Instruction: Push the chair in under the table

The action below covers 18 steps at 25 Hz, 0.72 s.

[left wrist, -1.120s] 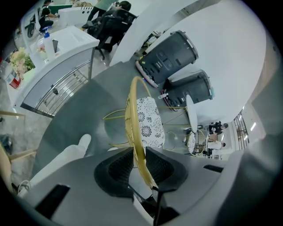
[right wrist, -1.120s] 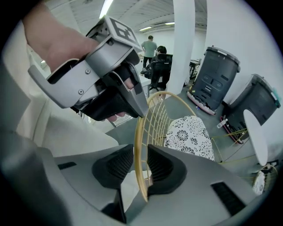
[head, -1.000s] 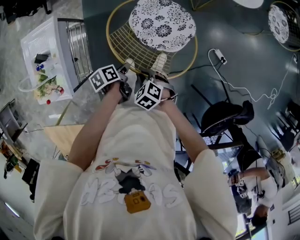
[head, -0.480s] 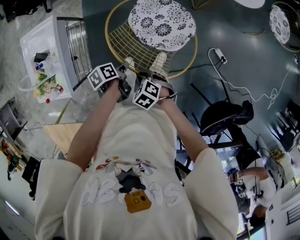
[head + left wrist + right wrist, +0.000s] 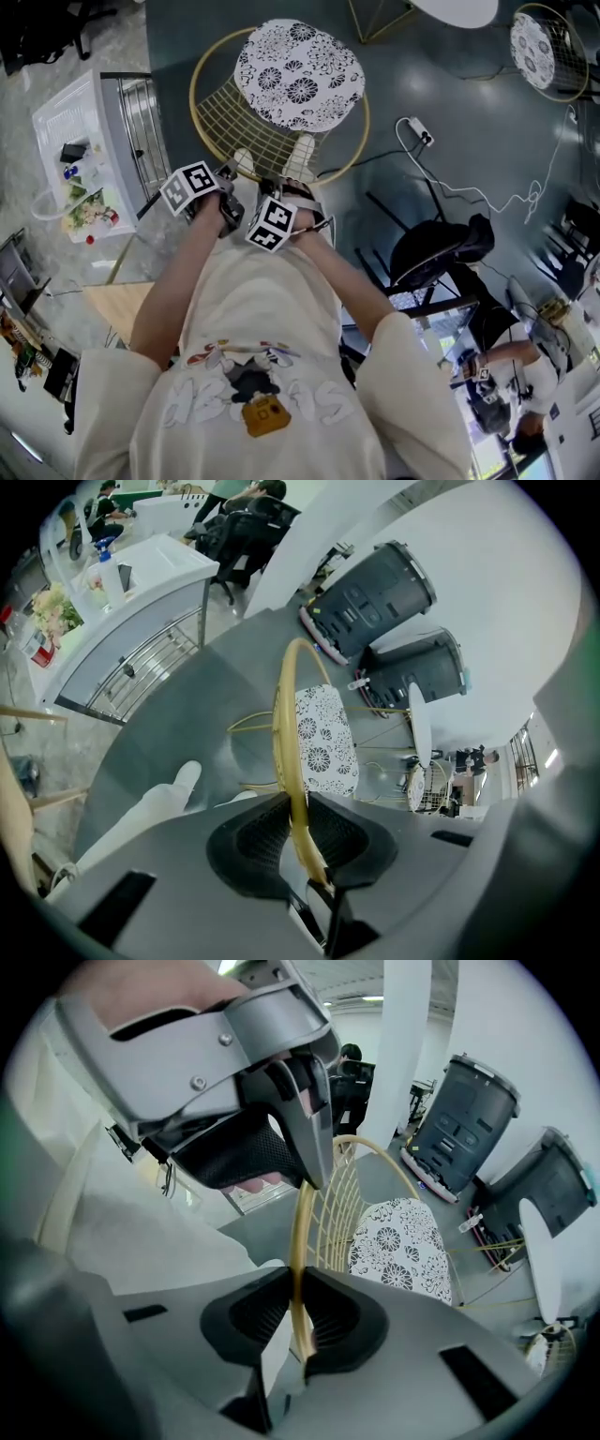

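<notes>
Grip check. Your left gripper [image 5: 300,808] is clamped on the gold rim [image 5: 279,733] of the chair [image 5: 281,103], with the wire running straight between the pads. Your right gripper [image 5: 297,1283] has the same rim pinched. Its jaws have just been closing and the pads now sit on the wire. The two grips are side by side at the near edge of the chair back.

Position. The chair stands on the dark floor just ahead of your shoes [image 5: 302,150], well apart from the round white table [image 5: 459,9] at the top edge of the head view. That is probably the target table, though only a sliver of it shows.

Risks.
- The rim is thin, round wire, so it could roll or slide in the pads once you load it.
- Both holds are high on the back. A hard shove there could tip the chair forward rather than slide it.
- The grips are close together, which gives little control over turning, and the chair may swing off line.
- The power strip [image 5: 419,131] and its cable [image 5: 487,192] lie on the floor to the right. A leg drifting that way could snag.
- The table's gold legs [image 5: 380,19] could stop the seat short.

Room. The floor ahead toward the table looks open. The white counter [image 5: 84,131] closes the left side. A black office chair [image 5: 436,248] stands to the right and behind.
</notes>
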Each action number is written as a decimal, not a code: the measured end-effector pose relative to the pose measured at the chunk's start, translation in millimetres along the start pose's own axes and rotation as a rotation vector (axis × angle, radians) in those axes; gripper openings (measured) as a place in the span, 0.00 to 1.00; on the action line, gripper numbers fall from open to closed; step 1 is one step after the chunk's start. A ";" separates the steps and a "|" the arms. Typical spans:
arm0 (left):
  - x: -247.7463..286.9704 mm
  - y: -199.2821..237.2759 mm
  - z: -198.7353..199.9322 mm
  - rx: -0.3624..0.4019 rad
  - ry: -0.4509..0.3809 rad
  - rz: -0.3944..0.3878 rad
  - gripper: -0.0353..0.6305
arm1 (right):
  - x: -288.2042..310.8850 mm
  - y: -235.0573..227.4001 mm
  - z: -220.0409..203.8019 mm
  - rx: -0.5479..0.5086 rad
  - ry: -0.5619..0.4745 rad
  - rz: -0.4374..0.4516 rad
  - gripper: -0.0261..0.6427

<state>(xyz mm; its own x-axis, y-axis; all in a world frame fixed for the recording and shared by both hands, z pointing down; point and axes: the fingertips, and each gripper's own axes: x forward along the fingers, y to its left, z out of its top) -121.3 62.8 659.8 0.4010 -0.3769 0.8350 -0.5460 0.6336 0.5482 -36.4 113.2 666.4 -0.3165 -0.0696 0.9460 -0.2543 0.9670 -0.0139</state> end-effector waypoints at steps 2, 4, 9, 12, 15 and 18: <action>2.2 -1.6 -0.4 -0.009 0.000 0.002 0.16 | 0.4 -0.9 -1.6 0.000 -0.005 -0.005 0.12; 3.6 -3.0 1.6 -0.019 -0.004 -0.003 0.15 | 0.9 -4.0 -1.1 0.001 -0.005 -0.010 0.12; 12.0 -12.0 11.1 -0.019 -0.006 -0.041 0.15 | 2.9 -20.0 1.7 0.017 0.003 -0.048 0.12; 18.1 -22.8 16.2 -0.008 -0.004 -0.043 0.15 | 1.4 -32.0 0.6 0.032 0.004 -0.061 0.12; 26.3 -36.1 22.6 0.004 -0.004 -0.042 0.15 | -1.2 -50.3 -0.3 0.042 0.003 -0.078 0.12; 34.5 -49.9 28.4 0.015 0.003 -0.041 0.15 | -1.5 -64.6 -2.4 0.055 0.000 -0.081 0.12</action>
<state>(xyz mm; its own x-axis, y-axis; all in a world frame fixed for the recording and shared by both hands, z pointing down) -101.1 -1.0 662.6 0.4254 -0.4006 0.8115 -0.5399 0.6073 0.5828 -17.2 51.4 666.6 -0.2934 -0.1469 0.9446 -0.3290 0.9433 0.0445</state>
